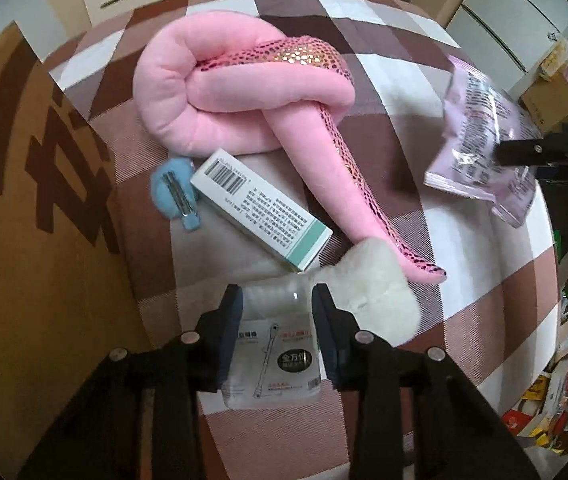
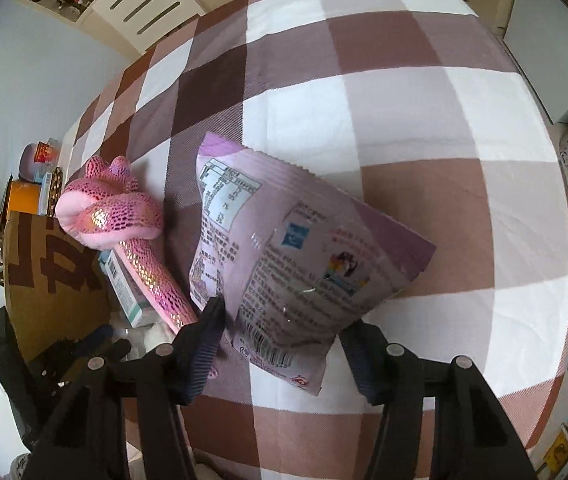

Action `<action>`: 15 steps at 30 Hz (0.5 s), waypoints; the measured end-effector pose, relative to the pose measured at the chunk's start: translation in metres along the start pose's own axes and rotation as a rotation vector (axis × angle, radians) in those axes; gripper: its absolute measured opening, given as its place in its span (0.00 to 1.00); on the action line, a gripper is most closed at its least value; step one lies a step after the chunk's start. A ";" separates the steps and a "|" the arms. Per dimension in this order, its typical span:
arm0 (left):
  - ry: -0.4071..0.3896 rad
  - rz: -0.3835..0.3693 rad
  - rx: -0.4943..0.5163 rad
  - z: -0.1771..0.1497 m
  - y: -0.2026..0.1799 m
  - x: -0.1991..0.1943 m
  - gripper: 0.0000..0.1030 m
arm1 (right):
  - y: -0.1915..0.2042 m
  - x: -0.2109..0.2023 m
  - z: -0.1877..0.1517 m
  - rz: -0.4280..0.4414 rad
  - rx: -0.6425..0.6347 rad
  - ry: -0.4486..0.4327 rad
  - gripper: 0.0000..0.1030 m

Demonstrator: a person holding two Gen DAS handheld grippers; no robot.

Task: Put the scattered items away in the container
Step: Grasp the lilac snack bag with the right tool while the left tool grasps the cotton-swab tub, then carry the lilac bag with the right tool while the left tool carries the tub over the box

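On the brown-and-white checked cloth (image 2: 403,120) we see our left gripper (image 1: 277,312) clamped on a clear packet of cotton swabs (image 1: 272,360), its blue pads pressing both sides. Just beyond lie a fluffy white plush piece (image 1: 375,280), a white-and-green carton with a barcode (image 1: 260,208), a blue hair clip (image 1: 176,196) beside it, and a pink sequinned plush snake (image 1: 244,88) coiled behind. The cardboard box (image 1: 36,200) with dark lettering stands at the left. Our right gripper (image 2: 284,328) grips the lower edge of a lilac snack bag (image 2: 291,248), held tilted above the cloth, well right of the box.
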State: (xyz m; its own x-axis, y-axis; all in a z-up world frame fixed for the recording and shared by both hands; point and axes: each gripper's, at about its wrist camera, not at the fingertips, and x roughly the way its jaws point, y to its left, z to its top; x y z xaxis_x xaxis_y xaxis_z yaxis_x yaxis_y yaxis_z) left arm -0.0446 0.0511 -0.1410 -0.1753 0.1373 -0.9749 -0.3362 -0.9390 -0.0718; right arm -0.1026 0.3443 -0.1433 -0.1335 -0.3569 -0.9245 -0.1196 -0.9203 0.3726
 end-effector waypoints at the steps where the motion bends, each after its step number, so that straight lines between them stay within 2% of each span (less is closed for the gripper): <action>1: 0.012 0.012 0.007 0.000 -0.002 0.001 0.47 | -0.001 -0.001 -0.003 0.006 0.006 -0.002 0.57; 2: 0.034 0.027 0.008 0.000 -0.003 0.004 0.66 | -0.002 -0.002 -0.005 0.010 0.009 0.000 0.57; 3: 0.066 0.036 -0.003 -0.001 -0.003 0.012 0.75 | -0.003 -0.004 -0.008 0.013 0.010 0.002 0.57; 7: 0.169 -0.004 -0.095 -0.016 0.015 0.040 0.76 | -0.001 -0.006 -0.015 0.022 0.009 -0.006 0.57; 10: 0.140 -0.018 -0.127 -0.019 0.025 0.042 0.77 | 0.002 -0.007 -0.018 0.023 0.003 -0.010 0.57; 14: 0.096 -0.009 -0.086 -0.018 0.023 0.035 0.63 | 0.002 -0.005 -0.022 0.019 -0.003 -0.003 0.57; 15: 0.092 -0.007 -0.080 -0.018 0.022 0.033 0.63 | 0.002 -0.004 -0.023 0.018 -0.004 -0.001 0.57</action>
State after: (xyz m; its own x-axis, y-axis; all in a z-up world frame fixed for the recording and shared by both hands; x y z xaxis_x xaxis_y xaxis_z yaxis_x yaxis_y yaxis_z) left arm -0.0412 0.0290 -0.1790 -0.0859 0.1177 -0.9893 -0.2621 -0.9607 -0.0916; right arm -0.0799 0.3402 -0.1404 -0.1368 -0.3731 -0.9176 -0.1135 -0.9143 0.3887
